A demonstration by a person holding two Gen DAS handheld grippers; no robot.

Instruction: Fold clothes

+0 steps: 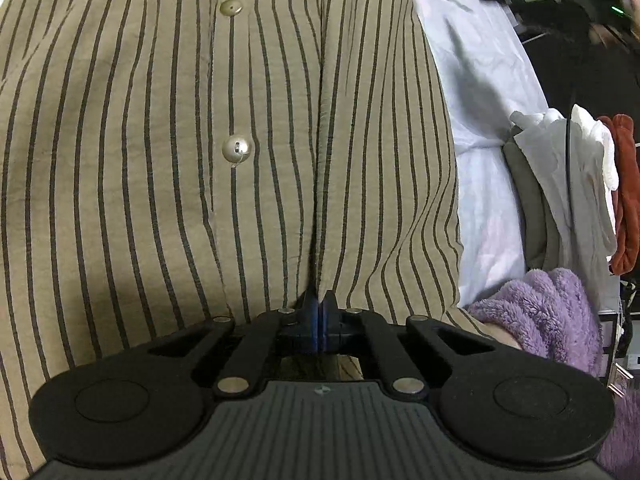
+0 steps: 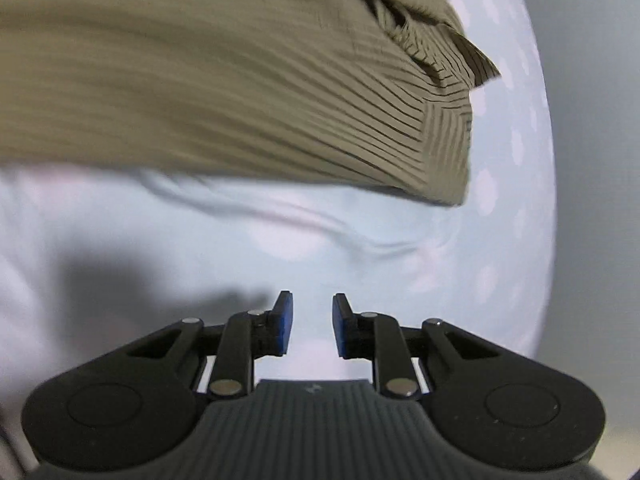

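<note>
A tan shirt with thin dark stripes (image 1: 168, 152) and two pearly buttons fills the left wrist view. My left gripper (image 1: 319, 304) is shut on a fold of this striped shirt at its near edge, its blue pads pressed together. In the right wrist view the same shirt (image 2: 248, 92) lies folded across the upper half, its collar end at the right. My right gripper (image 2: 312, 326) is open and empty, hovering over the pale sheet (image 2: 280, 240) just short of the shirt's near edge.
The shirt lies on a pale blue-white sheet (image 1: 480, 128) with faint dots. At the right of the left wrist view sit a purple fleece garment (image 1: 548, 312) and a stack of grey, white and rust-red clothes (image 1: 576, 188). Dark clutter lies beyond.
</note>
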